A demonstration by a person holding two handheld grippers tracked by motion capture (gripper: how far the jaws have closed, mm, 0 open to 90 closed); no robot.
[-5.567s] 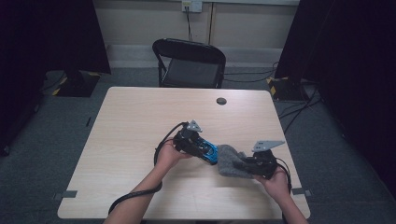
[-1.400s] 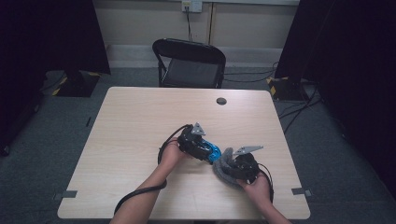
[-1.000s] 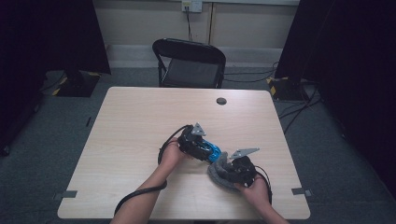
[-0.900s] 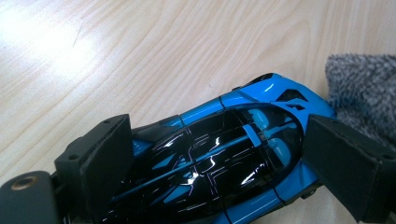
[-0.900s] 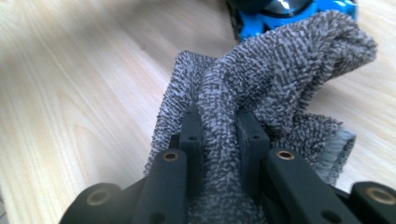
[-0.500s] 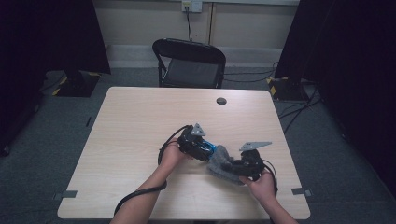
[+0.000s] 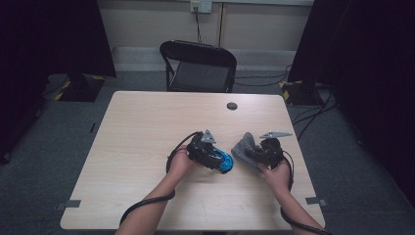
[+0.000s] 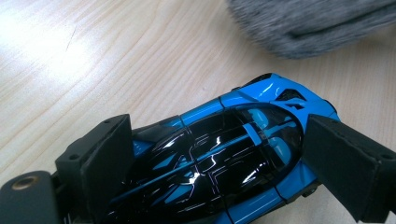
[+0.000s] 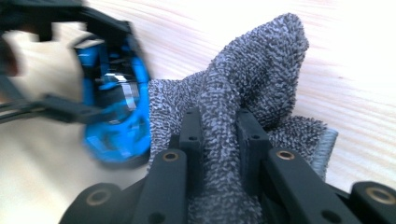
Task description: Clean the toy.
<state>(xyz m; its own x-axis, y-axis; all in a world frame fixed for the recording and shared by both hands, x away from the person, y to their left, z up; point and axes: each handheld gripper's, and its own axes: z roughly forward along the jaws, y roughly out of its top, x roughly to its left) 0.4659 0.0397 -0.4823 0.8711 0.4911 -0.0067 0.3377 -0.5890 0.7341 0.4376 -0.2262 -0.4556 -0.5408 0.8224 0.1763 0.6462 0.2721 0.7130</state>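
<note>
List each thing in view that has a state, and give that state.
Left tongs: shut on the toy car.
Toy car: blue and black, gripped by its sides, on the table.
Right tongs: shut on the grey cloth.
Grey cloth: bunched, pinched fold standing up.
Folding chair: unfolded, unoccupied.

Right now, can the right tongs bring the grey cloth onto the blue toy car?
Probably yes: the right tongs grip the grey cloth beside the blue toy car, with bare table between.
</note>
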